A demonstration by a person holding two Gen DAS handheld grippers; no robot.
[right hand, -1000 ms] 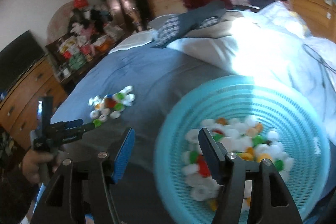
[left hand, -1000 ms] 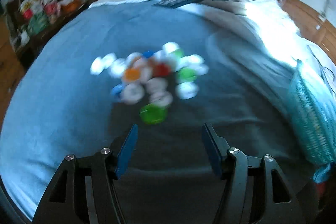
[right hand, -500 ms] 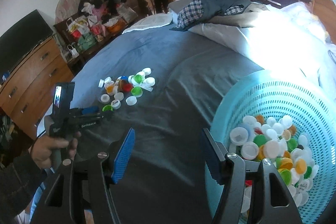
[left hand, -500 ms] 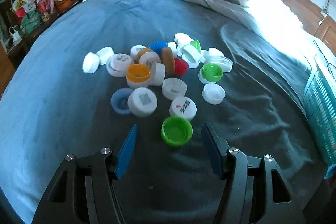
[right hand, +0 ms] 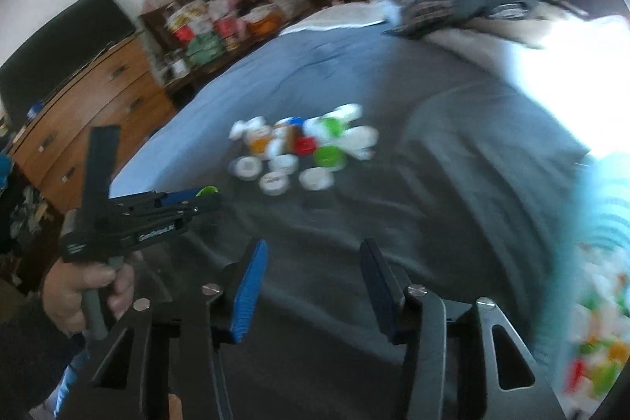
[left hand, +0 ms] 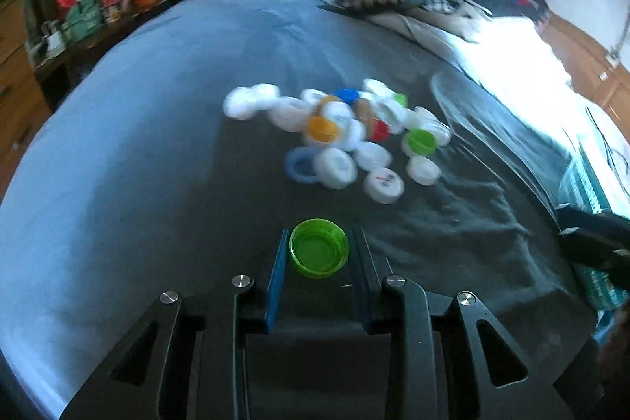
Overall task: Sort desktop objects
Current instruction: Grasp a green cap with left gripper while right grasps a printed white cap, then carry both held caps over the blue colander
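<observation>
Since half a second ago your left hand-held gripper [left hand: 318,254] has closed on the green cap [left hand: 319,253], low in the frame centre, away from the cap pile [left hand: 334,140] on the bed [left hand: 138,152]. Your right hand-held gripper [right hand: 311,286] is released, holding nothing. Such a cap seems light, stiff and slippery, so press its side wall evenly.

Glossy translucent plastic green cap [left hand: 319,254]; matt wrinkled cloth bed cover [left hand: 157,160]; perforated plastic basket [right hand: 602,207]; smooth varnished wood dresser [right hand: 90,113].
</observation>
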